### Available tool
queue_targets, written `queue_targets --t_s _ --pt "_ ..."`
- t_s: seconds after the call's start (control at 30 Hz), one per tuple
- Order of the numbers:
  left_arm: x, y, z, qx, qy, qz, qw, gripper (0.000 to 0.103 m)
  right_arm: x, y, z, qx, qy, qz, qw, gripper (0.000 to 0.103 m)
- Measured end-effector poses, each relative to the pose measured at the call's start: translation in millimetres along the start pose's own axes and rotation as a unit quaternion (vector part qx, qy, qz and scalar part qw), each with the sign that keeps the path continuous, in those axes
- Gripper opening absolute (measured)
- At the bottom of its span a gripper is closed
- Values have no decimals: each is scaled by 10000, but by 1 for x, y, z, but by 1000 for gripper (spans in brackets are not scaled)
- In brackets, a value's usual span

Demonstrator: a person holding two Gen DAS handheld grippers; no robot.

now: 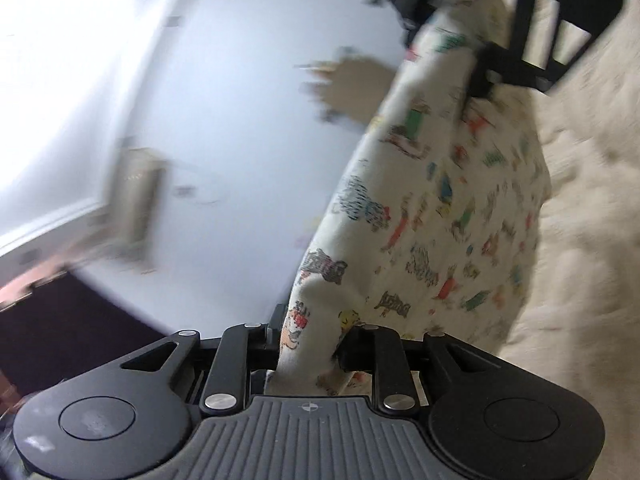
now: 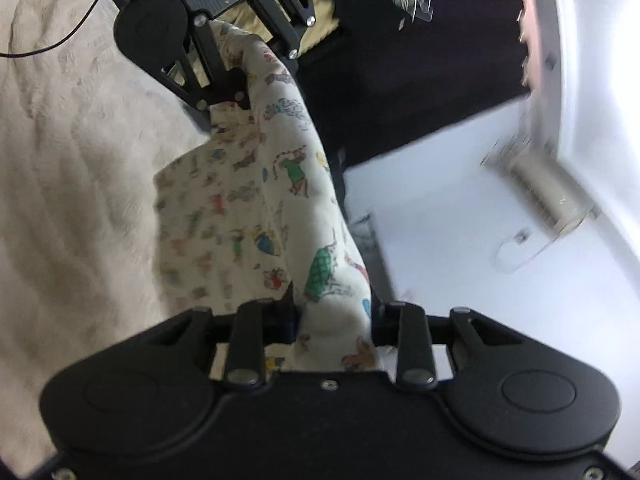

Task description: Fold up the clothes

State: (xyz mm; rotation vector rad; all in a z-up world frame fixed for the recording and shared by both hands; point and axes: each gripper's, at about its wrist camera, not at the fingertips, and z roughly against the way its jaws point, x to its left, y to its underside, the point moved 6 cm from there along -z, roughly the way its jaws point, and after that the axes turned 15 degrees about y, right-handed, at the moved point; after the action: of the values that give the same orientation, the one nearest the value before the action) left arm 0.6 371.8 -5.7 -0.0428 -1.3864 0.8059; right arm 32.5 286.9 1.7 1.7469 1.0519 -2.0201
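Note:
A cream garment printed with small coloured animals (image 1: 440,208) hangs stretched in the air between my two grippers. My left gripper (image 1: 310,354) is shut on one end of it, cloth bunched between its fingers. In the right wrist view the same garment (image 2: 276,216) runs from my right gripper (image 2: 334,328), shut on its near end, up to the left gripper (image 2: 234,94) at the top. In the left wrist view the right gripper (image 1: 486,80) grips the far end. Both views are motion blurred.
A cream textured bedspread (image 1: 580,200) lies under the garment, also seen on the left of the right wrist view as the bedspread (image 2: 72,184). White wall (image 1: 240,120) with a blurred fixture (image 2: 548,196). A dark cable (image 2: 60,44) lies on the bedspread. Dark area (image 2: 420,80) behind.

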Motion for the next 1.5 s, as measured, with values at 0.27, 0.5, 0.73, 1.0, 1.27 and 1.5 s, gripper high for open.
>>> queue_targets --t_s 0.27,0.5,0.73,1.0,1.27,1.5 --pt "-171 110 -13 1414 2586 113 9555 45 160 66 34 443 -1393 1145 9826 56" --pt "-61 80 3 429 3090 3290 8913 94 49 66 49 907 -1249 -973 9832 75" --pt "-21 36 -22 614 2479 4693 8453 103 -52 109 101 1799 -1321 -3381 9143 81" --pt "-40 35 0 1032 2256 5520 7961 103 -91 154 131 2470 -1551 -5130 8073 92" --pt "-80 68 39 1437 1669 6097 7614 103 -42 107 60 2868 -1613 -5636 7577 103" --pt "-119 90 43 1572 1365 6169 7590 103 69 99 42 3520 -1476 -5100 7708 95"
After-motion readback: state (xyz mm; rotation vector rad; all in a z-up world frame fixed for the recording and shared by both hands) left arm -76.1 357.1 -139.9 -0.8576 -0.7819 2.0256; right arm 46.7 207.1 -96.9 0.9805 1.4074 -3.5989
